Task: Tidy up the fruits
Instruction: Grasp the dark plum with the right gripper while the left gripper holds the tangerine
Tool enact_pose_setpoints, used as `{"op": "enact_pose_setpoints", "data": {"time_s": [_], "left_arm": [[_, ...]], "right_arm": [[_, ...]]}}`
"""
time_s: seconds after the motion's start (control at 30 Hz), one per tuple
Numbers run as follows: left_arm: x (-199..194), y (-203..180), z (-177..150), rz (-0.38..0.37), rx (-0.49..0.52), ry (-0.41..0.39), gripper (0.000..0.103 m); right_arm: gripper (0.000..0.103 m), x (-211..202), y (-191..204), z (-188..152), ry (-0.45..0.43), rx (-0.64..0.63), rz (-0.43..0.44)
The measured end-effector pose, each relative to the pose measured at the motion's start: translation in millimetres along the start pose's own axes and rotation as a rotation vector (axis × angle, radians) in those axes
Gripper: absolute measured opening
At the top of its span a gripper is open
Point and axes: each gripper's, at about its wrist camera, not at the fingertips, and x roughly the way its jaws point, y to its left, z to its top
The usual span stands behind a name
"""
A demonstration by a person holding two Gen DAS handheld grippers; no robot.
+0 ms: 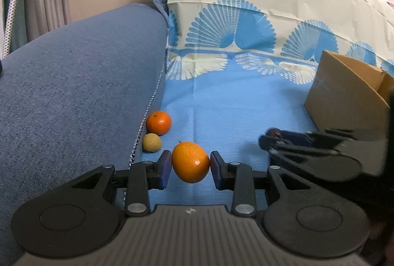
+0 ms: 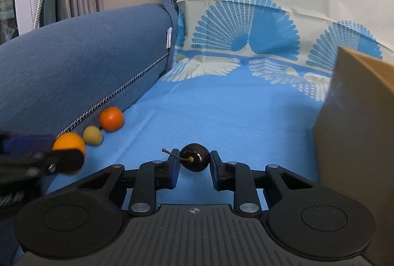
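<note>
Blue cloth (image 1: pixel 234 106) printed with pale fan shapes covers the seat and runs up the back, with a denim-blue cushion (image 1: pixel 73 81) along the left. From the left wrist view, the left gripper (image 1: pixel 190 162) holds an oval orange fruit with a glossy skin (image 1: pixel 190 162) between its blue pads, both pads pressing its sides; the fruit's long axis runs roughly across the jaws, tilted down to the right, and its small stem points up and left. Beyond it, against the cushion's zip edge, lie one round orange mandarin (image 1: pixel 158 122) and one small yellow-green round fruit (image 1: pixel 152 142), touching or nearly so. At right stands a brown cardboard box (image 1: pixel 344 91) with the blurred right gripper (image 1: pixel 270 140) in front of it (a dark fruit at its tip).

In the right wrist view, the right gripper (image 2: pixel 194 161) has a dark, near-black cherry (image 2: pixel 195 157) between its narrow jaws; both pads appear to touch it, and its thin stem points left, over the left finger. The box (image 2: pixel 357 118) rises close at right. At left are the same mandarin (image 2: pixel 111 118), the yellow-green fruit (image 2: pixel 92 135) and the oval orange fruit (image 2: pixel 69 141) in the left gripper (image 2: pixel 70 156). No writing is readable; a white tag (image 2: pixel 169 37) on the cushion looks blank.
</note>
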Motion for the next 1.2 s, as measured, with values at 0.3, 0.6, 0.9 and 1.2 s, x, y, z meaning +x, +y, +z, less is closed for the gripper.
{"op": "enact_pose_setpoints", "data": {"time_s": [0.3,0.6,0.9,1.2], "left_arm": [[3,-6,-4,-0.188,0.003,0.130,0.038],[21,-15,-10,-0.164,0.028,0.257,0.039],[32,-18,-14,-0.134,0.054,0.294,0.039],[25,-27,-13,-0.087,0.094,0.231,0.039]], "right_arm": [[0.027,-58,10,-20,0.166,-0.115,0.092],[0.027,-73,13,-50,0.298,-0.124,0.116],[0.027,-70,13,-55,0.296,-0.130,0.121],[0.027,-82,12,-50,0.245,-0.122,0.104]]}}
